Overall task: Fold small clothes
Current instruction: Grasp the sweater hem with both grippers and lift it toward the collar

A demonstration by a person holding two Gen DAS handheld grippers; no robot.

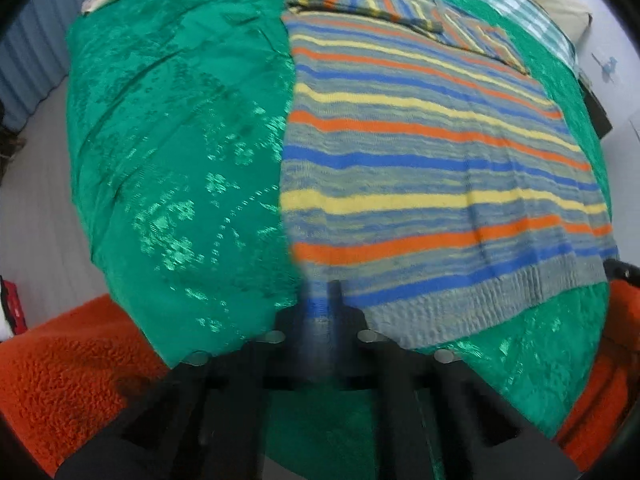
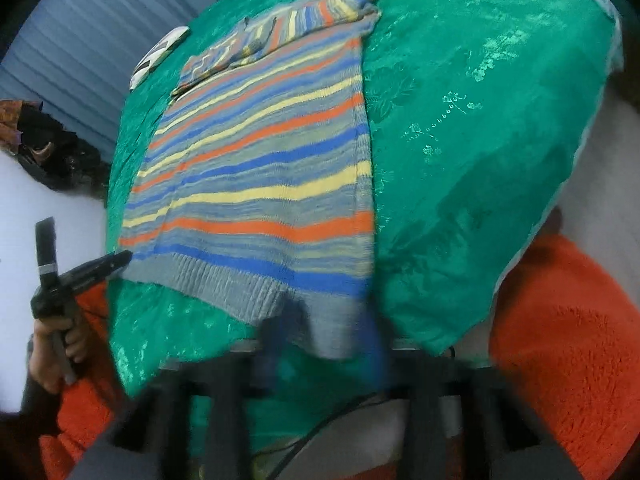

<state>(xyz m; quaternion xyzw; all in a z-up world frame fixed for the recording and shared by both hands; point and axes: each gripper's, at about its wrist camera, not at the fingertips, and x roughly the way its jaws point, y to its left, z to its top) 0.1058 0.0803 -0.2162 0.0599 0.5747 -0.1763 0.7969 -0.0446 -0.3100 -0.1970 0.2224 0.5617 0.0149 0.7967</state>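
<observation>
Both tools at the sweater's near hem.
My left tool (image 1: 322,300) and right tool (image 2: 328,328) are pinched closed on the hem corners of the striped sweater (image 1: 420,160), flat on the green cloth (image 1: 180,140).

Matt ribbed-knit wool striped sweater (image 1: 432,168), glossy satin-like green cover (image 1: 172,152) with woven pattern, shaggy orange rug (image 1: 60,376) at 7 o'clock
</observation>
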